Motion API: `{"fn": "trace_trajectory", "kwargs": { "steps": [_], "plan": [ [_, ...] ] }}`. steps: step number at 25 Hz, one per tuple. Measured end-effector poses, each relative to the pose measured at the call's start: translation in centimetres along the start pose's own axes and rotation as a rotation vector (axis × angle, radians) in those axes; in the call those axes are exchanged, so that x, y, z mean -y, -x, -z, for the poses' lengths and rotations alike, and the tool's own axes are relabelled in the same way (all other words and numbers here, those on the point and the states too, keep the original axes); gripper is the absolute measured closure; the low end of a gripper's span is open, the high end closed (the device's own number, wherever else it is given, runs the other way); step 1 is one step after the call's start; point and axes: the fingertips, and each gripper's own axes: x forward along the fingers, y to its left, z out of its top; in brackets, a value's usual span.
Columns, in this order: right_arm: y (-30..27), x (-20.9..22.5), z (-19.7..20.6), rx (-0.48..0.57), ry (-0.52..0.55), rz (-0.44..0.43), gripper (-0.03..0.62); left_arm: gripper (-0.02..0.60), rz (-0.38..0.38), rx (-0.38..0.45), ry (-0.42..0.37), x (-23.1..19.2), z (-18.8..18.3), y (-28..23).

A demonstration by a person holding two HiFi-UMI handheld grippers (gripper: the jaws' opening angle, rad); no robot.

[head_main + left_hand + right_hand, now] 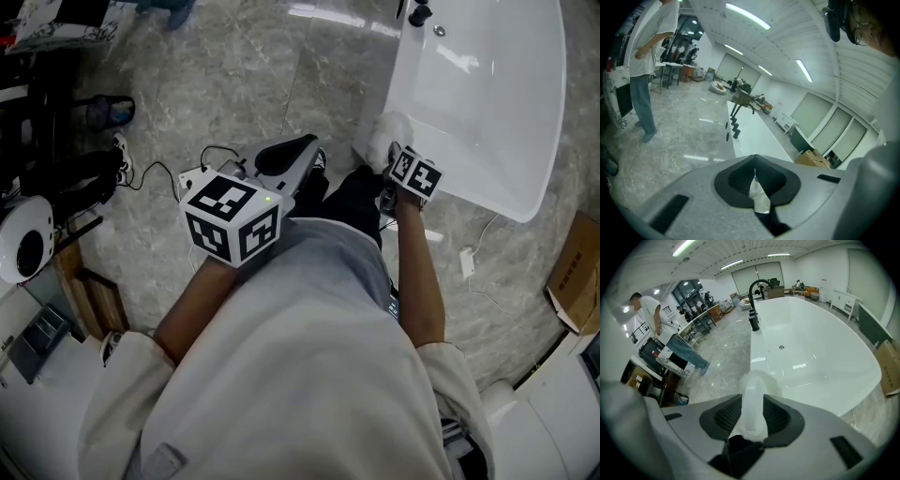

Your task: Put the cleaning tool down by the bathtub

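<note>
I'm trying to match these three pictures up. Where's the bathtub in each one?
Head view: bathtub at the upper right.
Left gripper view: bathtub in the centre, seen lengthwise.
Right gripper view: bathtub fills the right half.
Shared landmark: the black faucet at the tub's far end, in all three views.

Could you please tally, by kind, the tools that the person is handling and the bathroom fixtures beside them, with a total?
Hand-held grippers: 2, the left hand-held gripper and the right hand-held gripper
Cleaning tool: 1
Bathtub: 1
Black faucet: 1
Total: 5
</note>
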Motion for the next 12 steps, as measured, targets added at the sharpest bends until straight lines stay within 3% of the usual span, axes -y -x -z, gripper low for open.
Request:
{"fn": "trace_trajectory", "kwargs": {
  "steps": [12],
  "plan": [
    [2.3,-1.0,-1.3,0.062,0.010,-0.044,0.480,0.575,0.017,0.007,-0.008,0.4,0.2,0.1]
  ]
}}
